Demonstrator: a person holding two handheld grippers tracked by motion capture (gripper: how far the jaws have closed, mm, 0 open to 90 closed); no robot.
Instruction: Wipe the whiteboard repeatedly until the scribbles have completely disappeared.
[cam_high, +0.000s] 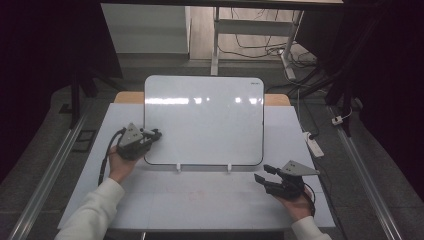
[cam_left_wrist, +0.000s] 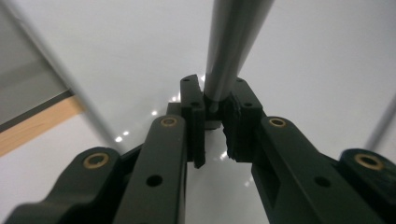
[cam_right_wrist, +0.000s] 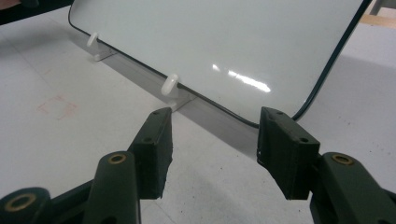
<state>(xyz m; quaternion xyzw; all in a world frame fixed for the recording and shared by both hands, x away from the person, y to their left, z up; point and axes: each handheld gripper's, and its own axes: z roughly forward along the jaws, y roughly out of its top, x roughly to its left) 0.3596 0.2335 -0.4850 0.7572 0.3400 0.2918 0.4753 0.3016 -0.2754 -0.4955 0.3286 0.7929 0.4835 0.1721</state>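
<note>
Nearest the camera: right gripper (cam_high: 264, 176), jaws spread, empty, low on the white table (cam_high: 210, 205) just short of the whiteboard's lower right corner. Further in, left gripper (cam_left_wrist: 212, 122) with jaws pinching a thin grey rod, probably a marker (cam_left_wrist: 233, 42), at the whiteboard's (cam_high: 205, 120) left edge. The whiteboard leans on two white clips (cam_right_wrist: 170, 85). Looks light, stiff and glossy, so likely slippery; best taken by the rim.
</note>
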